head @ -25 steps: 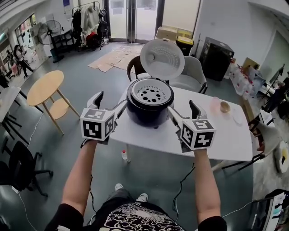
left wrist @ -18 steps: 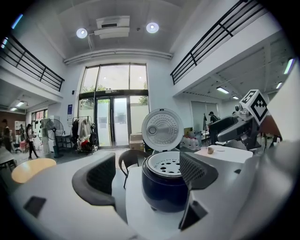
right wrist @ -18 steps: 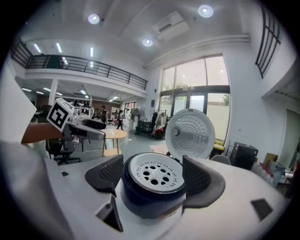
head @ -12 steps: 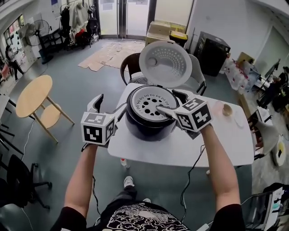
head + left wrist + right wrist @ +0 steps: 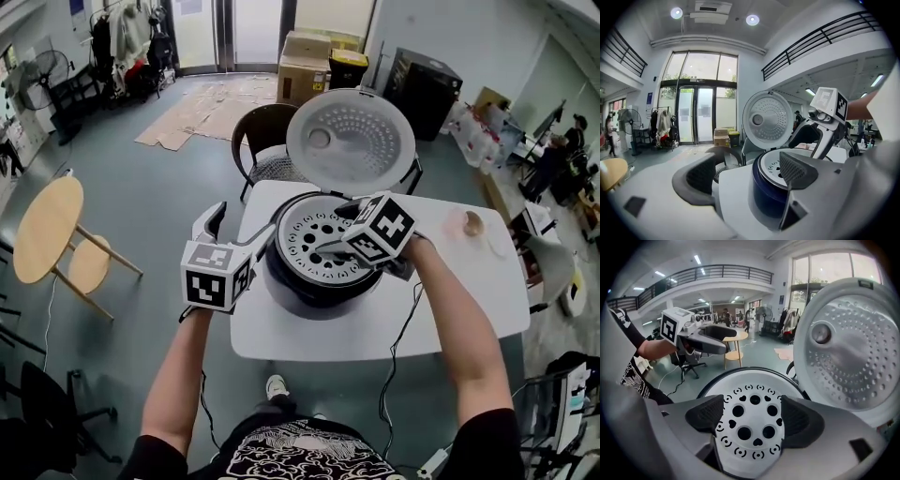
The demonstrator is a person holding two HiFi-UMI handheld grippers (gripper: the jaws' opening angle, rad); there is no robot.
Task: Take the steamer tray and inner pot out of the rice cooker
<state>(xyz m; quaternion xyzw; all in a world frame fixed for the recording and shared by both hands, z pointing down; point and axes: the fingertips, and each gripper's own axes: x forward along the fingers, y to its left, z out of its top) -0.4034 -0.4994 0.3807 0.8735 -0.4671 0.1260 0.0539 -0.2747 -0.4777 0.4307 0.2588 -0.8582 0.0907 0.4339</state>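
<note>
Right claw [image 5: 752, 417]: the jaws stand apart with nothing clamped. The perforated face of the steamer tray [image 5: 754, 390] shows in the gap between them and just beyond. In the head view, this claw [image 5: 325, 248] reaches in from your right and points across the tray [image 5: 302, 236] toward your left. You cannot tell from any view whether the jaw tips touch the tray.

The tray sits flat in the mouth of the rice cooker [image 5: 300, 286], below and ahead of the right claw. It is round and has no long axis, so the approach angle is free. The coming grasp likely depends on one jaw finding a hole or the rim.

Left claw [image 5: 239, 225]: the jaws are also apart and empty. It is beside the cooker's left wall [image 5: 764, 192] and outside the rim. The right claw is the nearer of the two to the tray.

The lid [image 5: 352, 141] stands open behind the cooker. The inner pot is hidden beneath the tray. The cooker rests on the white worktop [image 5: 450, 300].
</note>
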